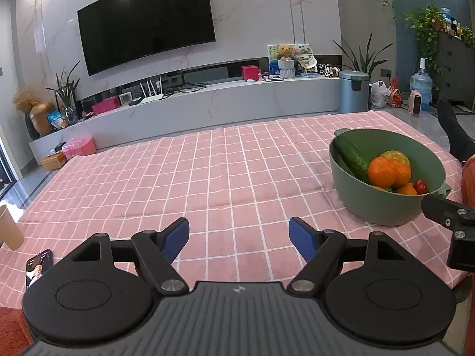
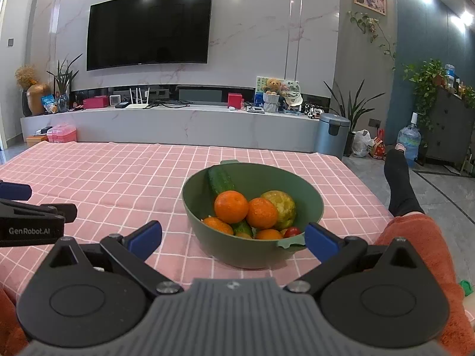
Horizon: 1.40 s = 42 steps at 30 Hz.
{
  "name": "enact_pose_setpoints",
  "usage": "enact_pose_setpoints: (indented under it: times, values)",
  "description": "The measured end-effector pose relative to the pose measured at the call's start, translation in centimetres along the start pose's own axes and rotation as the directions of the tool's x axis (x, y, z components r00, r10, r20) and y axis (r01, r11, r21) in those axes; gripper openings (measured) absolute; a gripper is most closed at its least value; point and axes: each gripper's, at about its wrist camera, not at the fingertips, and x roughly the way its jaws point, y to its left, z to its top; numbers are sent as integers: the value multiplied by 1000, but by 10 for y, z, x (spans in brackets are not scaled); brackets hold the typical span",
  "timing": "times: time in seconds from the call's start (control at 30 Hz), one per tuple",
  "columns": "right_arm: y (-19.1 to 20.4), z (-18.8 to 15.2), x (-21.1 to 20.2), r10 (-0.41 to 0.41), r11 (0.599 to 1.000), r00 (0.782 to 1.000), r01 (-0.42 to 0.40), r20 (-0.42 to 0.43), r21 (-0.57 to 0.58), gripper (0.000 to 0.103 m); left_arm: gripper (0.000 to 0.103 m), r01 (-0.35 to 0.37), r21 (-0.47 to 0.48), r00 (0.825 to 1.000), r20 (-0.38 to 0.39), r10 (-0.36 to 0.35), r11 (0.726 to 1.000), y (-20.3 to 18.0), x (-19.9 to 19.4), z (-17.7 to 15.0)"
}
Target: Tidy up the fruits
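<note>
Two claws, both spread wide and gripping nothing. My left claw (image 1: 239,238) hangs low over bare pink checked cloth on the counter (image 1: 178,178); my right claw (image 2: 233,238) hangs just short of the green bowl (image 2: 308,198), its near rim sitting between my spread fingers. All fruit in sight lies inside that bowl: a cucumber (image 2: 220,180) propped against the far-left wall, long axis running from the rim down toward the middle; two oranges (image 2: 231,206) side by side on top; a yellow-green round fruit (image 2: 282,207) behind the right one; more orange pieces lower down; a cherry tomato (image 2: 292,231) by the near lip. No fruit shows loose on the cloth. From my left claw the bowl lies well off to the right and ahead; from my right claw it is dead ahead, so the right is plainly nearer. My judgement: this fits either fruit already gathered into the bowl, or a full bowl waiting to be sorted out; the views cannot settle which. A phone (image 1: 40,267) and a paper cup (image 1: 9,228) sit at the left edge.
</note>
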Motion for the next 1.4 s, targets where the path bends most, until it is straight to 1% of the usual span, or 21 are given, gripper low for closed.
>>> enact_pose_setpoints:
  times: [0.23, 0.77, 1.4]
  values:
    - [-2, 1, 0, 1, 1000, 1000, -1, 0, 2, 98, 90, -7, -15, 1000, 1, 7, 1000, 5, -1, 1]
    - [-5, 1, 1, 13, 1000, 1000, -13, -9, 27, 98, 90, -11, -10, 1000, -5, 11, 1000, 5, 0, 1]
    - [-5, 0, 2, 16, 999, 1000, -16, -10, 31, 98, 90, -13, -14, 1000, -2, 13, 1000, 6, -2, 2]
